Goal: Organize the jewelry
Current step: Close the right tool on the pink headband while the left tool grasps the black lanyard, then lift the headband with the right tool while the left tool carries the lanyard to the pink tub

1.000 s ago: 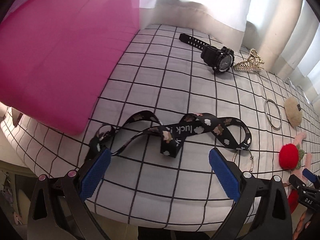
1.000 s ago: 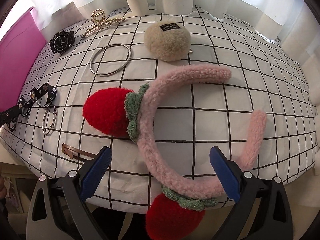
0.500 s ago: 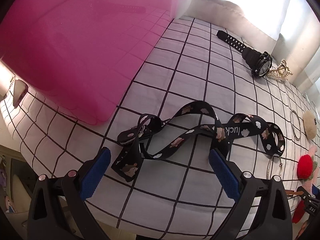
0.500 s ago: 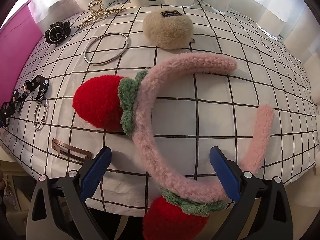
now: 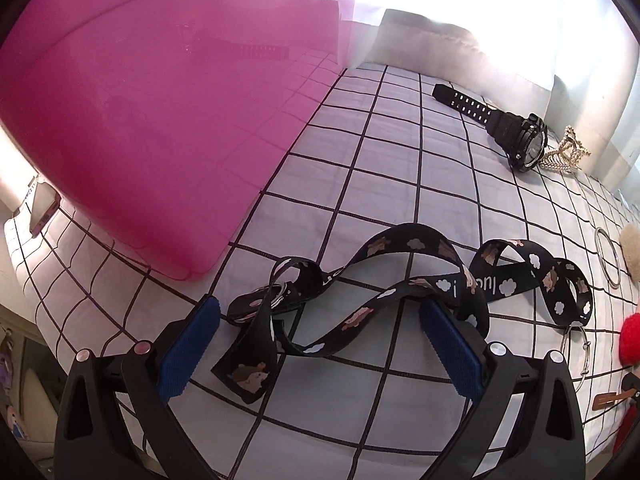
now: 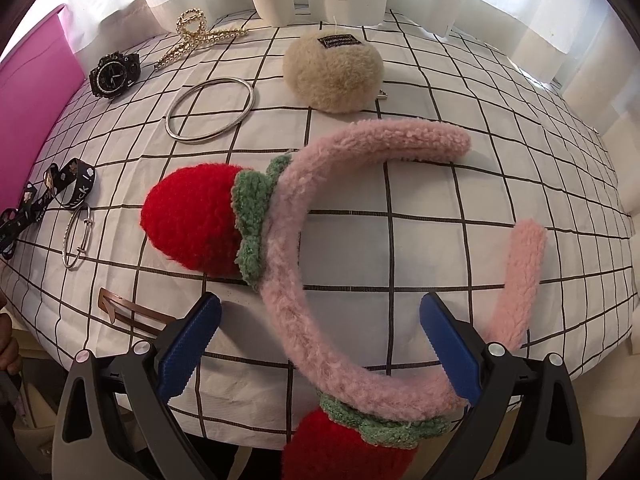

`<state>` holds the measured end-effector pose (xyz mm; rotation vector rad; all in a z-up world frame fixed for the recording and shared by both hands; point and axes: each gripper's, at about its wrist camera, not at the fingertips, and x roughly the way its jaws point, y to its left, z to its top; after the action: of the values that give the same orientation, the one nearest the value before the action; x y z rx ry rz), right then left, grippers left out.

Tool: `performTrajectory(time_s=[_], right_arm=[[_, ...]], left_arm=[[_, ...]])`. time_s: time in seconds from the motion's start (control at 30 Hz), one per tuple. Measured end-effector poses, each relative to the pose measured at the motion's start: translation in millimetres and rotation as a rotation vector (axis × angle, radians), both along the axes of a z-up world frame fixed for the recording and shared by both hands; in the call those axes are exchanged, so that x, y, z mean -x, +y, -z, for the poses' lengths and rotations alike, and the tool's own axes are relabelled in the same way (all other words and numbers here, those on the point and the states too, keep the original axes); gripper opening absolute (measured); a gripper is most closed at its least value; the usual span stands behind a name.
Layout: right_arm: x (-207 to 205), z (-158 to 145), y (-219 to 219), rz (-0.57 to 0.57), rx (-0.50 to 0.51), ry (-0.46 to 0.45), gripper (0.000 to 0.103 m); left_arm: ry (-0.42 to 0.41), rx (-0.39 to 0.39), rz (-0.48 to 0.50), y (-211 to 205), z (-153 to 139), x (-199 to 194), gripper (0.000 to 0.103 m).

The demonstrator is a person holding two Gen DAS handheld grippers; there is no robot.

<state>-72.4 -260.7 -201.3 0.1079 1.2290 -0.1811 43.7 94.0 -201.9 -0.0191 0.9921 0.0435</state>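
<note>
R gripper jaws wide apart over pink fuzzy headband, its band running btwn the blue pads, w/ one red strawberry on the checked cloth and another at bottom edge. Further back: beige pom-pom, silver bangle, black watch, gold pearl claw clip. Left side: black lanyard, thin wire bracelet, brown hair clip, pink box.

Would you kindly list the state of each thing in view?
Left gripper: open, astride the lanyard.
Right gripper: open, astride the headband.
Lanyard: lying tangled.
Headband: lying flat.
Watch: unbuckled, face tilted.
Pink box: standing beside the lanyard.
Bangle: lying flat.
</note>
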Motion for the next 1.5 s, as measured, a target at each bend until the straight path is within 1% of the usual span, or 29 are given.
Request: performTrajectory(time_s=[0.1,0.17,0.23,0.3,0.37,0.4,0.43,0.47,0.5,0.53,0.57,0.6,0.63,0.67,0.7,0.77,0.83,0.93,1.13,1.23,1.33,1.5], right_arm=[[-1,0,-1,-0.019,0.004,-0.015,0.095],[-5,0,-1,-0.026,0.002,-0.004,0.095],[-10,-1,-2,-0.036,-0.001,0.008,0.094],[-14,0,-3,-0.050,-0.010,0.009,0.093],[-16,0,-3,-0.059,-0.010,0.008,0.092],[-15,0,-2,-0.064,-0.012,0.003,0.088],[-14,-1,0,-0.075,-0.009,-0.007,0.083],[-12,-3,2,-0.089,-0.005,-0.022,0.065],[-12,-6,5,-0.105,-0.002,-0.034,0.044],[-12,-8,7,-0.117,0.000,-0.037,0.033],[-13,-8,9,-0.124,0.007,-0.038,0.014],[-14,-8,10,-0.130,0.004,-0.036,0.013],[-14,-7,11,-0.132,-0.002,-0.038,0.012],[-13,-7,10,-0.131,-0.020,-0.041,0.012],[-13,-8,8,-0.124,-0.041,-0.044,0.011],[-11,-11,4,-0.100,-0.079,-0.062,0.011],[-9,-18,1,-0.088,-0.119,-0.088,0.011],[-4,-31,-2,-0.077,-0.149,-0.127,0.011],[-1,-58,-10,-0.044,-0.207,-0.198,0.011],[0,-73,-11,-0.040,-0.220,-0.235,0.011],[-2,-91,-10,-0.045,-0.227,-0.273,0.011],[-8,-124,-7,-0.061,-0.233,-0.343,0.011]], left_arm=[[0.004,0.001,-0.005,1,-2,3,0.097],[0.020,0.004,-0.004,2,-3,1,0.097],[0.028,0.003,0.019,0,-2,-2,0.096],[0.024,0.004,0.041,-1,-3,-2,0.091],[0.017,0.004,0.068,-4,-5,1,0.080],[0.016,0.003,0.083,-6,-6,1,0.077],[0.015,0.005,0.101,-8,-7,2,0.069],[0.015,0.005,0.122,-11,-9,4,0.059],[0.014,0.004,0.144,-14,-10,5,0.054],[0.014,0.003,0.167,-18,-12,6,0.043],[0.013,-0.001,0.188,-22,-13,7,0.031],[0.013,-0.012,0.205,-27,-14,8,0.028],[0.010,-0.036,0.209,-31,-14,9,0.028],[0.009,-0.039,0.214,-33,-14,10,0.027],[0.015,-0.017,0.219,-33,-15,10,0.026],[0.029,0.017,0.229,-33,-17,11,0.014],[0.033,0.027,0.240,-36,-20,13,0.014],[0.019,0.054,0.253,-40,-32,16,0.014],[-0.031,0.132,0.280,-51,-67,18,0.014],[-0.080,0.172,0.299,-55,-91,19,0.014],[-0.143,0.195,0.324,-61,-116,21,0.014],[-0.211,0.246,0.339,-64,-154,20,0.014]])
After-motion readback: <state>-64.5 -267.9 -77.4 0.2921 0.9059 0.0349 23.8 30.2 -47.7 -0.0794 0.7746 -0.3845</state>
